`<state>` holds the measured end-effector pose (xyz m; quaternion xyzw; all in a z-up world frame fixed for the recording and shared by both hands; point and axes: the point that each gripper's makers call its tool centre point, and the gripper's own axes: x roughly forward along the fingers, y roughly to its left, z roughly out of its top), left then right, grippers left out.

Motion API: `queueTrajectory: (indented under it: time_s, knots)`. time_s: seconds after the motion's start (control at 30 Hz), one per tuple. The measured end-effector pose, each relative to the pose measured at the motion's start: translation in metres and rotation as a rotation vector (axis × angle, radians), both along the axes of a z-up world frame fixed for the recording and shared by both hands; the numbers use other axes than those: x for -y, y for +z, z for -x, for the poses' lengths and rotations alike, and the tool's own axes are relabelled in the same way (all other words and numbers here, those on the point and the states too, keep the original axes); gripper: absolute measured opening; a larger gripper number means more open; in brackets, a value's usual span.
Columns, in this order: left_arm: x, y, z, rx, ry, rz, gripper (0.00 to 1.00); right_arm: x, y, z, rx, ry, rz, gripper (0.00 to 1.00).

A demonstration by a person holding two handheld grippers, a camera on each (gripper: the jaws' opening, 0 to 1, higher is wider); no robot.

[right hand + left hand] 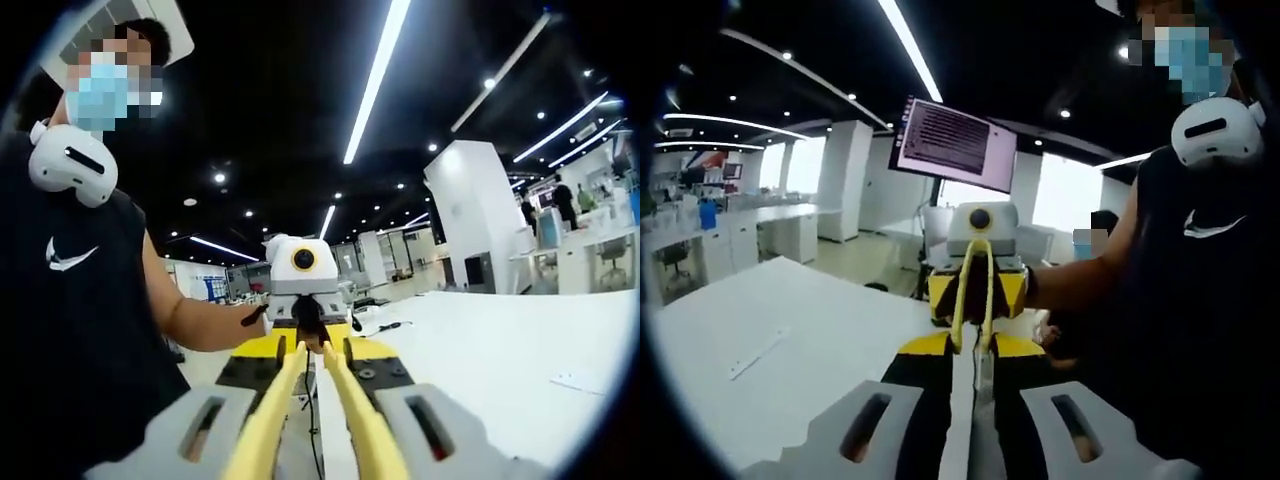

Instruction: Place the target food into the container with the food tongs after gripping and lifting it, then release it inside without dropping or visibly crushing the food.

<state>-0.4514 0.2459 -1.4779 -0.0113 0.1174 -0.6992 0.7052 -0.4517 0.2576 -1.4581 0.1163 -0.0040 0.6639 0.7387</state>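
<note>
While the right gripper clamps the yellow food tongs, their 2 arms run narrow toward the left gripper, holding nothing. Beyond lies the white table; the food's place cannot be told.

The yellow tongs sit in the right gripper, between its two jaws. They have two long, thin arms. The arms lie side by side with a small gap between them, and they point straight out past the jaw tips. In the left gripper view the arms join in a round bend at the top.
</note>
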Motion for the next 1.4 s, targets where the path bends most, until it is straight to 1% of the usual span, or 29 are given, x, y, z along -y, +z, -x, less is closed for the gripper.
queueTrajectory:
  time_s: [0.07, 0.13, 0.2, 0.33, 0.43, 0.53, 0.57, 0.63, 0.67, 0.7, 0.73, 0.8, 0.9, 1.07, 1.13, 1.2, 1.3, 1.4]
  knots:
    - [0.001, -0.003, 0.001, -0.01, -0.003, -0.011, 0.08, 0.0, -0.001, 0.0, 0.005, 0.0, 0.004, 0.22]
    - [0.003, -0.008, 0.004, -0.008, -0.008, -0.032, 0.07, -0.001, -0.004, 0.003, 0.022, 0.007, 0.027, 0.2]
    - [0.002, -0.011, 0.004, -0.01, -0.01, -0.041, 0.07, -0.001, -0.009, 0.003, 0.016, 0.014, 0.051, 0.21]
    - [0.002, -0.011, 0.003, -0.013, -0.008, -0.037, 0.11, 0.0, -0.01, 0.002, 0.005, 0.008, 0.056, 0.22]
    - [0.002, -0.008, -0.001, 0.001, 0.007, -0.015, 0.15, 0.001, -0.008, -0.001, 0.017, -0.006, 0.05, 0.23]
    - [0.003, -0.007, -0.003, -0.004, 0.009, -0.006, 0.18, 0.0, -0.006, -0.002, 0.025, -0.009, 0.045, 0.24]
    - [0.003, -0.006, -0.004, 0.0, 0.01, 0.001, 0.19, 0.0, -0.006, -0.003, 0.034, -0.012, 0.046, 0.25]
    - [0.005, -0.004, -0.006, 0.03, 0.014, 0.019, 0.21, -0.003, -0.008, -0.004, 0.039, -0.016, 0.046, 0.25]
    - [0.006, -0.005, -0.003, 0.036, 0.005, 0.016, 0.21, -0.005, -0.009, -0.003, 0.039, -0.01, 0.051, 0.25]
    - [0.007, -0.008, -0.001, 0.044, -0.005, -0.004, 0.21, -0.006, -0.01, -0.001, 0.043, -0.009, 0.049, 0.25]
    - [0.01, -0.01, -0.002, 0.065, -0.003, -0.016, 0.22, -0.008, -0.011, -0.002, 0.042, -0.011, 0.05, 0.25]
    - [0.012, -0.012, 0.0, 0.063, -0.005, -0.018, 0.24, -0.008, -0.011, -0.002, 0.034, -0.016, 0.047, 0.24]
    - [0.01, -0.011, -0.002, 0.062, 0.0, -0.012, 0.28, -0.008, -0.011, -0.003, 0.037, -0.023, 0.051, 0.23]
    - [0.001, -0.009, -0.01, 0.077, 0.041, -0.001, 0.39, -0.005, -0.014, -0.002, 0.023, -0.018, 0.073, 0.24]
    - [-0.003, -0.009, -0.014, 0.076, 0.062, 0.006, 0.45, -0.004, -0.017, -0.003, 0.015, -0.024, 0.095, 0.24]
    - [-0.006, -0.009, -0.017, 0.085, 0.083, 0.007, 0.52, -0.002, -0.017, -0.002, 0.002, -0.015, 0.094, 0.24]
    - [-0.012, -0.014, -0.023, 0.107, 0.13, -0.01, 0.63, 0.001, -0.016, -0.005, 0.022, -0.031, 0.103, 0.25]
    - [-0.023, -0.025, -0.033, 0.139, 0.201, -0.038, 0.75, 0.006, -0.018, -0.011, 0.045, -0.058, 0.12, 0.26]
